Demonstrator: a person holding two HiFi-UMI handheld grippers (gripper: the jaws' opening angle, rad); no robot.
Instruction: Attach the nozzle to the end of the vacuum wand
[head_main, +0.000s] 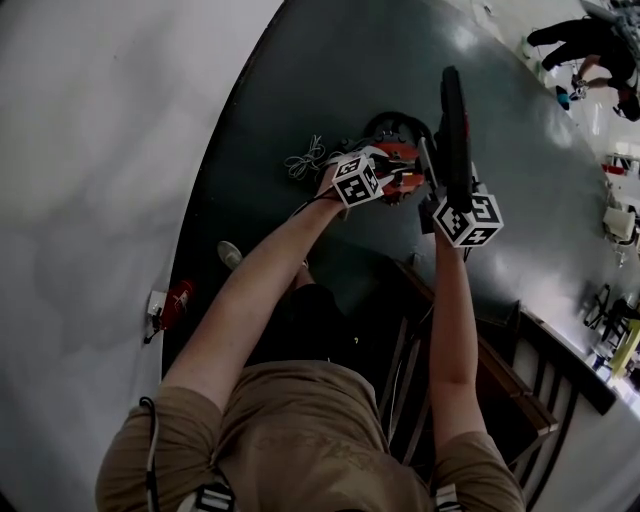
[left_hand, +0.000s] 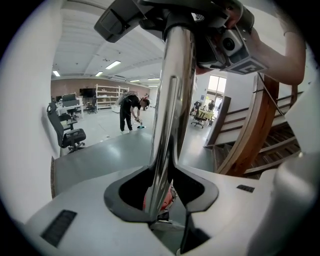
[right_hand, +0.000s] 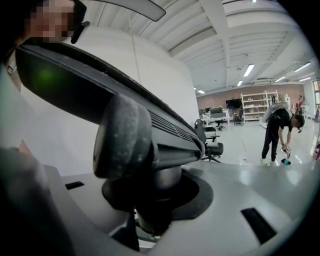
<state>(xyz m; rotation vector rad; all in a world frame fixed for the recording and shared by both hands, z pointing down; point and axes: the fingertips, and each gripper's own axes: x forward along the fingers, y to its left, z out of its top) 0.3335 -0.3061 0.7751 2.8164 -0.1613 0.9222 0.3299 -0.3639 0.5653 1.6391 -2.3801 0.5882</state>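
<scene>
The left gripper (left_hand: 160, 200) has its jaws squeezed tight on the shiny wand (left_hand: 172, 100). The wand is long and thin. It goes straight up and away from these jaws.

The right gripper (right_hand: 152, 212) has its jaws closed around the round neck of the black nozzle (right_hand: 150, 135). The nozzle's long flat head sticks out past the jaws, up and to the left in the right gripper view.

In the left gripper view, the far tip of the wand meets the nozzle's neck, and the right gripper is right there beside it. I cannot tell if the tip is all the way in. I think the neck must line up with the wand and push along it.

The red vacuum body (head_main: 402, 153) sits just behind the two grippers. A wooden stair rail (left_hand: 260, 130) is close on the right. An office chair (left_hand: 67, 132) and a bending person (left_hand: 131, 111) are far off and not in the way.
</scene>
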